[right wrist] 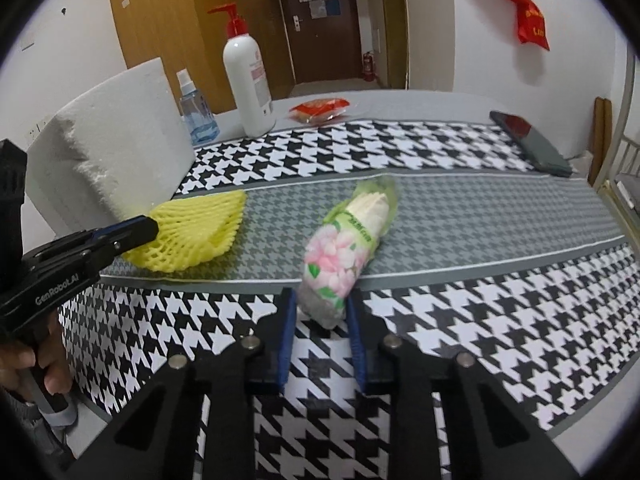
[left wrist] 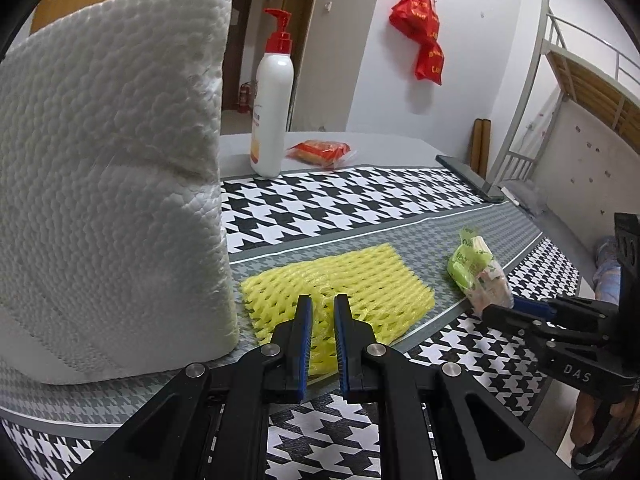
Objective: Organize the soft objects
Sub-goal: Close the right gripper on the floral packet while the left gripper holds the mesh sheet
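Left gripper pinching yellow foam net on checked cloth, next to white foam block. Right gripper squeezing end of tissue pack, looks lifted, pic blurry. Pump bottle behind.

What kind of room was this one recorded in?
Probably a dormitory-style bedroom. A metal bunk bed with a slatted upper berth stands to one side, a room door has notices stuck on it with a fire extinguisher beside it, and the work surface is a table under a houndstooth cloth.
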Motion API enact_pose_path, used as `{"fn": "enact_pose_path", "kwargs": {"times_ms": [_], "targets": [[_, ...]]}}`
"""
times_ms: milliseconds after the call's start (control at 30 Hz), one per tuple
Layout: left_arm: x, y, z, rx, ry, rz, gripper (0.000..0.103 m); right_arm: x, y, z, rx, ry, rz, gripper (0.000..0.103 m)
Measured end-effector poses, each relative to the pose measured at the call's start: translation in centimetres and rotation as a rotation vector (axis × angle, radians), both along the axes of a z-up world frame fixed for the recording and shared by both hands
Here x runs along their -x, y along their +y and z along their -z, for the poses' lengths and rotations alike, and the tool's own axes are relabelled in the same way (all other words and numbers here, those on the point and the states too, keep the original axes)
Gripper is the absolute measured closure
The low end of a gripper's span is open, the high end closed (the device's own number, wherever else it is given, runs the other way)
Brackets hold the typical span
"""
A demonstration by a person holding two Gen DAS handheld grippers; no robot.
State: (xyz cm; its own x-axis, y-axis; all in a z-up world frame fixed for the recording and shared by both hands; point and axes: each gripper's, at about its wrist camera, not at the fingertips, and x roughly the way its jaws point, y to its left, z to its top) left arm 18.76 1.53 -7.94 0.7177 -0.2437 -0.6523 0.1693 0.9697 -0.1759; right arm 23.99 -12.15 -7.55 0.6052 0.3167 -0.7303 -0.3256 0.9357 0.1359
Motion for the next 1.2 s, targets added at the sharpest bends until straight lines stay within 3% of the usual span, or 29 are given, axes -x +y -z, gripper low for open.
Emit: {"fn": "enact_pose_path", "kwargs": {"times_ms": [300,367,500,533,667,1100,1200], "targets": [[0.3,0.1,-0.3,0.031,-0.012,0.006,0.091,1.6,-1.0,-0.2,0.004,-0.01,0.001,0.075],[0.2,0.2,-0.2,0.031,-0.006,0.004,0.091,1.9,-1.2,0.0,0.008,-0.015,0.002,0.071],[0.1,0.3,0.0,0.035,0.006,0.004,0.091,2.1,-1.1,-0.2,0.004,-0.04,-0.007,0.042],[0.1,0.3,-0.1,0.035,0.006,0.004,0.091,2.2,-1.0,-0.3,0.012,-0.056,-0.008,0.039],[0.2,0.3,-0.1,0.037,0.004,0.004,0.091,1.8,-0.5,-0.4,0.034,-0.068,-0.004,0.039],[0.2,0.2,0.0,0.034,0.005,0.012,0.091,-1.0,-1.1,0.8,-0.051,0.006,0.018,0.039],[0.2,0.1,0.0,0.035,0.004,0.014,0.091,-1.4,-1.1,1.5,-0.068,0.039,0.016,0.071]]}}
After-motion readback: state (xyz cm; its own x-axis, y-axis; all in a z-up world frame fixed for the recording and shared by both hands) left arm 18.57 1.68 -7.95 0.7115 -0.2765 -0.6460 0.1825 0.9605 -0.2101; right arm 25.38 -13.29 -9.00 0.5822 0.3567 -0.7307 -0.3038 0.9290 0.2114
